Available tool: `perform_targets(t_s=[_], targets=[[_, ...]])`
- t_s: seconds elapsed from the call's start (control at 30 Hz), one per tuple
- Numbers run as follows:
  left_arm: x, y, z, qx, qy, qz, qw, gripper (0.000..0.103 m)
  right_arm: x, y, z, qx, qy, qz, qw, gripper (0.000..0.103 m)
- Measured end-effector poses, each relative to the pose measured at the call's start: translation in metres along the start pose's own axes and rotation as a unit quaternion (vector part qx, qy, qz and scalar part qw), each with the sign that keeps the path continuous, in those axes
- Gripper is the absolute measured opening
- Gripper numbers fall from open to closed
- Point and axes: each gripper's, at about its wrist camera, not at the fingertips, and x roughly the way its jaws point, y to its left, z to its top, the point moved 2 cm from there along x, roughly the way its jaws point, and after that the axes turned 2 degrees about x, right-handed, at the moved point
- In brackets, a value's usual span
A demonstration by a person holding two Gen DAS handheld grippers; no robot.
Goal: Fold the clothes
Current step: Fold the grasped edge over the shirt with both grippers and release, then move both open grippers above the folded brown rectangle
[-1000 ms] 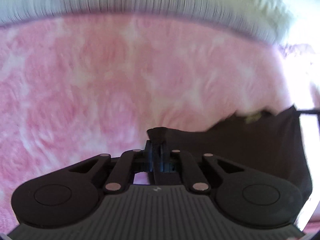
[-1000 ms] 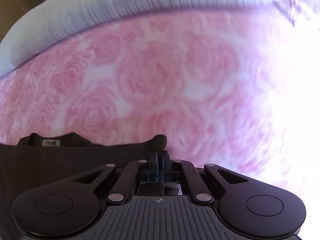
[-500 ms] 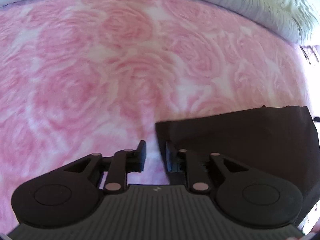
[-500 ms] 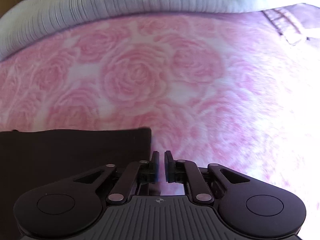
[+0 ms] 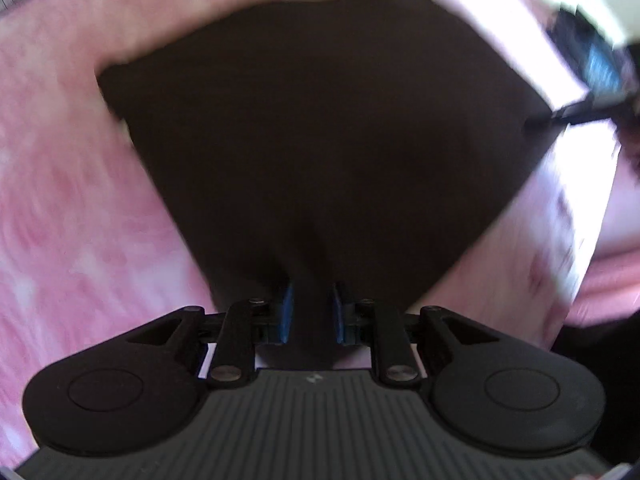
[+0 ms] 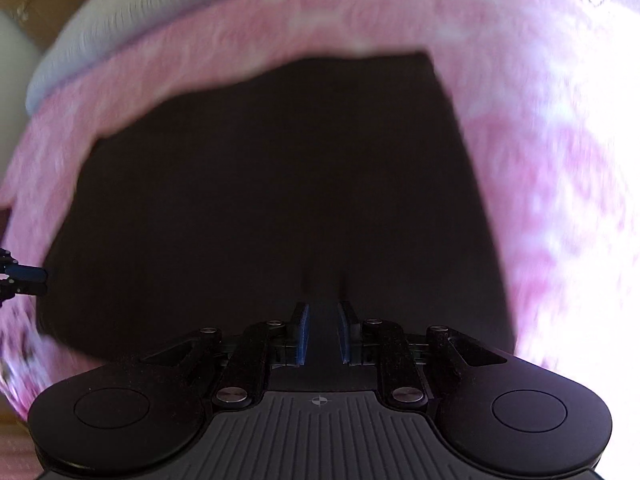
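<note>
A dark brown, almost black garment [image 5: 328, 128] lies folded flat on the pink rose-patterned blanket [image 5: 72, 200]. My left gripper [image 5: 311, 312] is open at the garment's near edge, and a strip of the cloth lies between its blue pads. In the right wrist view the same garment [image 6: 272, 184] fills the middle. My right gripper [image 6: 323, 334] is open too, with dark cloth between its blue pads. Both views are blurred by motion.
The right gripper [image 5: 592, 80] shows at the garment's far right corner in the left wrist view. The left gripper's tip [image 6: 20, 276] shows at the left edge of the right wrist view. A grey ribbed pillow [image 6: 132, 40] lies behind the blanket [image 6: 540, 160].
Both grippers let go of the garment's corners, opened, then pulled back toward its near edge. The garment now lies flat ahead of both cameras.
</note>
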Motion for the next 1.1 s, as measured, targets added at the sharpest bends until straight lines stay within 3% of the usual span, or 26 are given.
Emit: perform_targets(t_s=[0.17, 0.3, 0.4, 0.47, 0.53, 0.63, 0.87, 1.1], targets=[[0.009, 0.008, -0.017, -0.006, 0.020, 0.009, 0.9997, 0.016, 0.000, -0.032, -0.025, 0.024, 0.003, -0.020, 1.000, 0.019], [0.007, 0.005, -0.017, 0.022, 0.034, 0.022, 0.9989, 0.014, -0.012, -0.055, -0.033, 0.032, 0.006, -0.073, 0.997, 0.019], [0.004, 0.003, -0.020, 0.013, 0.038, 0.033, 0.9987, 0.014, -0.015, -0.083, -0.045, 0.089, 0.029, -0.115, 0.989, 0.022], [0.001, 0.000, -0.024, 0.008, 0.042, 0.048, 0.9979, 0.014, -0.024, -0.090, -0.048, 0.113, 0.022, -0.130, 0.985, 0.029], [-0.002, -0.003, -0.029, 0.003, 0.048, 0.067, 0.9966, 0.014, -0.032, -0.087, -0.052, 0.102, 0.025, -0.164, 0.981, 0.045], [-0.022, -0.008, -0.041, -0.026, 0.046, 0.090, 0.9945, 0.025, -0.039, -0.078, -0.063, 0.090, 0.025, -0.145, 0.985, 0.052], [-0.073, -0.022, -0.067, -0.097, 0.033, 0.134, 0.9857, 0.022, -0.067, -0.054, -0.099, 0.082, 0.014, -0.094, 0.992, 0.058], [-0.104, -0.061, -0.057, -0.109, 0.000, 0.137, 0.9847, 0.023, -0.097, -0.024, -0.107, 0.111, -0.026, -0.068, 0.991, 0.062]])
